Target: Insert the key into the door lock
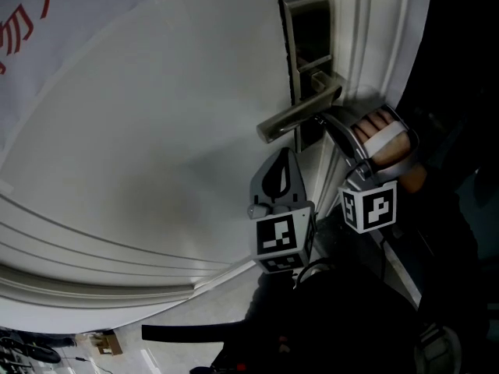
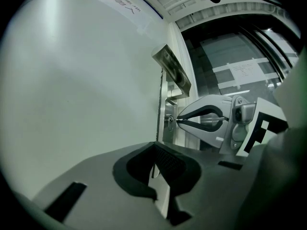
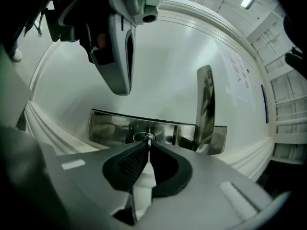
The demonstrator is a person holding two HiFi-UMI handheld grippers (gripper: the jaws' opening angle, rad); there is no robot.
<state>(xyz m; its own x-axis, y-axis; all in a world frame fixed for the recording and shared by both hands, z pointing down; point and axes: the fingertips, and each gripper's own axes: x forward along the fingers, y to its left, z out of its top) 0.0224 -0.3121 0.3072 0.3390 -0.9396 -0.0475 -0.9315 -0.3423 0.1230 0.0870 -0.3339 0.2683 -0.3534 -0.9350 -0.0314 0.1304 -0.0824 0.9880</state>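
the white door (image 1: 156, 131) fills most of the head view. its long steel lock plate (image 1: 306, 29) sits close to the door's edge, and the lever handle (image 1: 300, 115) sticks out from the plate.

the right gripper (image 3: 147, 145) is the one at the lock. it reaches in under the lever with its jaws clenched on the key (image 3: 149, 139). the left gripper (image 1: 288, 156) hangs just beside it, lower on the door face and clear of the plate. its jaws are pressed together with nothing between them, so it has no part in the lock work for now.

the round cylinder (image 3: 140, 137) lies on the plate to the side of the lever's root, straight ahead of the right gripper's jaws.

the key is smallest, with only a short bit of metal showing past the jaw tips. in the left gripper view it runs level from the tips to the plate, so its long axis is square to the door and in line with the jaws. its tip is at the cylinder's face, touching or just entering. i cannot tell how deep it sits.

my reading is that the push has to go straight along that axis into the door. any tilt of the right gripper would likely jam the blade at the slot.
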